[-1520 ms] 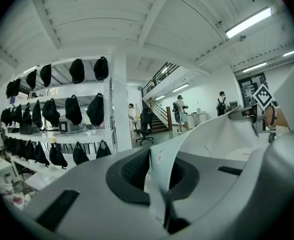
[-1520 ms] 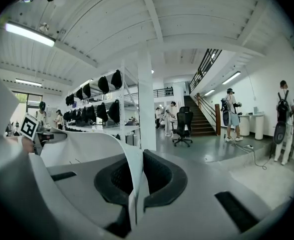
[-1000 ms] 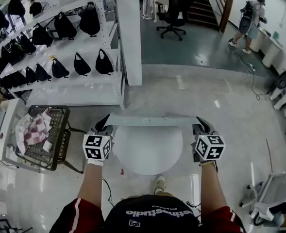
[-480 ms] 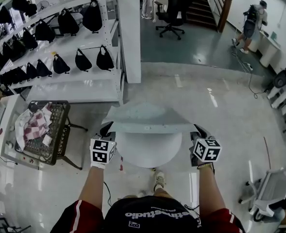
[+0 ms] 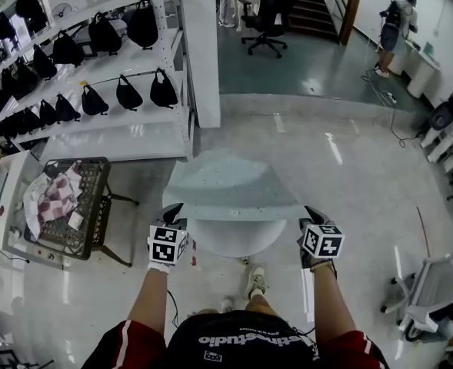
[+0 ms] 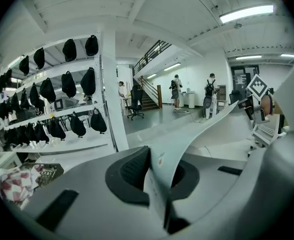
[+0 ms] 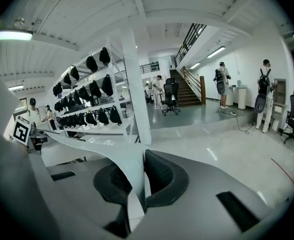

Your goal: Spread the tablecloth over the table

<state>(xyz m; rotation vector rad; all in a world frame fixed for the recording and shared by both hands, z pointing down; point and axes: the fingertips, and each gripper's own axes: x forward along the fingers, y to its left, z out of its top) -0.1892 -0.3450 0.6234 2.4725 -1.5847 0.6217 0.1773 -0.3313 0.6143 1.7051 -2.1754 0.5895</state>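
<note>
Over the round white table [image 5: 228,242], the pale tablecloth [image 5: 230,184] now fans out far wider than a second ago, its near corners pinched tight in the left gripper [image 5: 172,213] and right gripper [image 5: 311,213] as both sink, so the spread looks well begun.

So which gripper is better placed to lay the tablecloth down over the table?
Neither: it takes both. The left gripper and right gripper are each shut on a near corner of the tablecloth, level with each other on either side of the round table.
</note>
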